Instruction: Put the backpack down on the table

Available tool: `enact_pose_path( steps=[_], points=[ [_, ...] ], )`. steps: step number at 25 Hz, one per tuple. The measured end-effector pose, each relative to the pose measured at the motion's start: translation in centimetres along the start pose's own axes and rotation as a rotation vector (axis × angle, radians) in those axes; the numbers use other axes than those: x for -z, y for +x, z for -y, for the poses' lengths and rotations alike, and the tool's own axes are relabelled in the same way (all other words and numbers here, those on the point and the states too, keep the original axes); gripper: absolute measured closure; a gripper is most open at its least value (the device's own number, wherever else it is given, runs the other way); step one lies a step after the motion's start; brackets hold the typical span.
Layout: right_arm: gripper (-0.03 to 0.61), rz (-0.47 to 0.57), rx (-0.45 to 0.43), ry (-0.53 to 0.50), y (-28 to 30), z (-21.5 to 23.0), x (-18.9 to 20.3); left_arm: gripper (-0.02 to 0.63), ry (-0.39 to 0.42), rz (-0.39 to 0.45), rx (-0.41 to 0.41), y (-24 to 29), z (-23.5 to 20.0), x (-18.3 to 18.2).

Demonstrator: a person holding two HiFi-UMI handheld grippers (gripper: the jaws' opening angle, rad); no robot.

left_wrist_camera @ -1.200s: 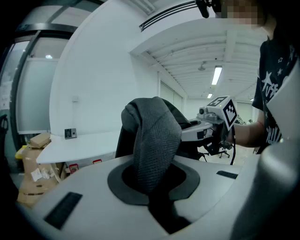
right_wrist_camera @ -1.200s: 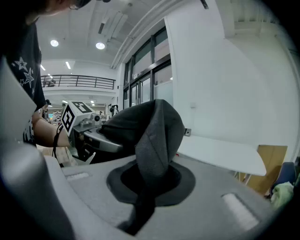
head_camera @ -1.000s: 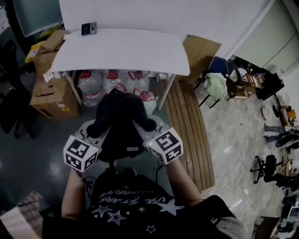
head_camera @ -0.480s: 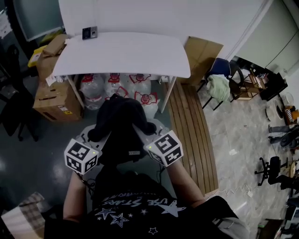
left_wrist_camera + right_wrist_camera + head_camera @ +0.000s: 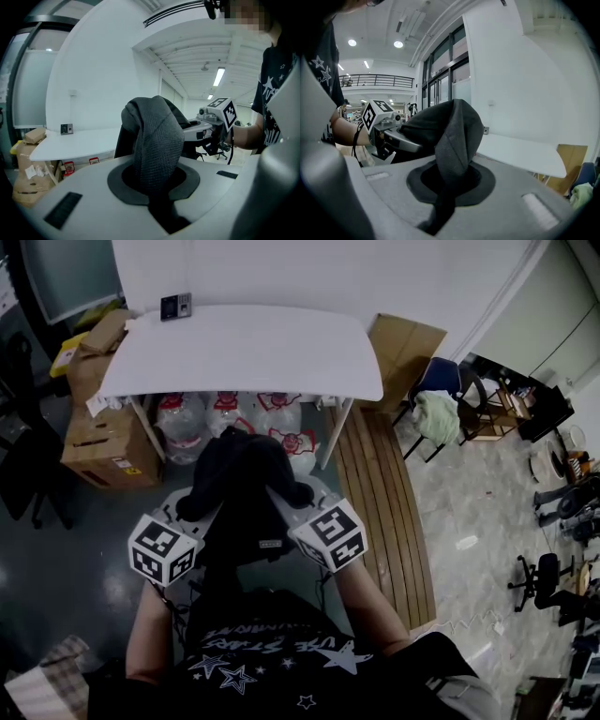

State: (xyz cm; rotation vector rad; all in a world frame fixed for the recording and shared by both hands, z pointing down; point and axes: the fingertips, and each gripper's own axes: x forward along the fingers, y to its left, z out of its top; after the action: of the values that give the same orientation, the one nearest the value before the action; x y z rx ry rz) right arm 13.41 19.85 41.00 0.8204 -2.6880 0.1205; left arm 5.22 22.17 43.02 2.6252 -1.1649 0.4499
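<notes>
Left gripper (image 5: 157, 185): clamped almost shut on a grey strap (image 5: 157, 140) of the backpack (image 5: 246, 488). Backpack: slung between both grippers, in the air, short of the white table (image 5: 244, 348). Right gripper (image 5: 447, 187): pinched shut on the other strap (image 5: 457, 136). Step in hand, as judged: carrying. Next: forward over the tabletop, then down, level, before release.
</notes>
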Motion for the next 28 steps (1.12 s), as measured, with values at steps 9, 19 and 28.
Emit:
enact_pose_path(
  steps=[9,19,28],
  points=[
    [0.561,-0.031,0.067,0.024,7.3,2.6,-1.5,0.561,0.005,-0.012,0.076,2.0,-8.1,-0.4],
    [0.56,-0.029,0.155,0.062,16.3,5.7,-5.2,0.561,0.066,-0.001,0.16,3.7,-18.8,-2.6],
    [0.56,-0.037,0.2,0.043,22.2,6.7,-8.5,0.561,0.13,0.023,0.223,3.7,-25.9,-4.5]
  ],
)
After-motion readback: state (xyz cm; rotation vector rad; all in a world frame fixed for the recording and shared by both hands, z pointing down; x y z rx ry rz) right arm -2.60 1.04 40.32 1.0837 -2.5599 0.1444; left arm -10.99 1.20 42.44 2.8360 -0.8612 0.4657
